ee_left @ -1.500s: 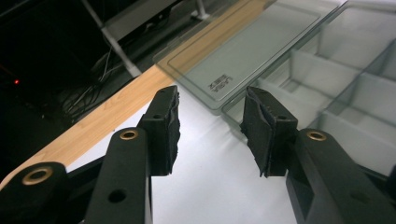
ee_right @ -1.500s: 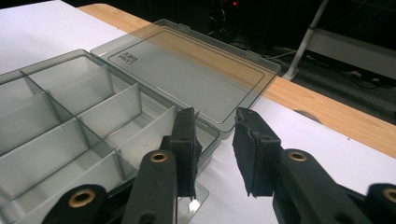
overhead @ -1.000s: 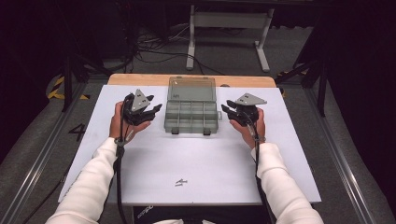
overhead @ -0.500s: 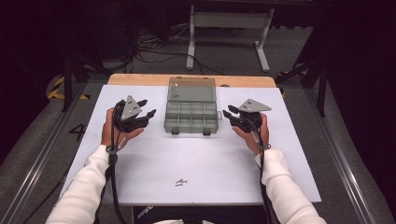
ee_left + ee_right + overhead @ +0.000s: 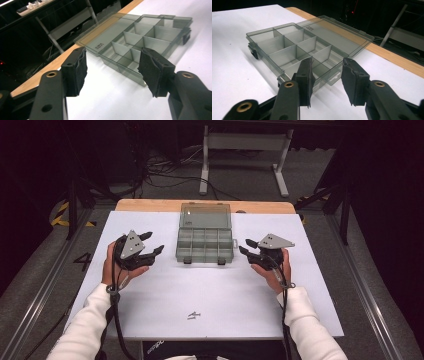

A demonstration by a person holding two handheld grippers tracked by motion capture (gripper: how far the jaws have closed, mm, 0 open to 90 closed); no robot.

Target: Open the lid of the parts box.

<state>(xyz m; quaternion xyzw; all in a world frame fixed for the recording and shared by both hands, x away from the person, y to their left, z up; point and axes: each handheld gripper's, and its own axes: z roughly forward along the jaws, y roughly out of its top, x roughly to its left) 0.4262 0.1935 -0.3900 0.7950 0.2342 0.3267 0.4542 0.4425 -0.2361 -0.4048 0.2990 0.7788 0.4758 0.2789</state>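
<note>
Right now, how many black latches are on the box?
2, both on the front edge of the box, the edge nearest the person: the left latch near its left corner and the right latch near its right corner. The open lid could hide others behind.

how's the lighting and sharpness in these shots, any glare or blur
High view: white table bright and evenly lit, surroundings near black, slightly soft. Left gripper view: box sharp, lid faintly reflective, its shadow on the table. Right gripper view: box sharp, close claw pads slightly soft, no harsh glare.
</note>
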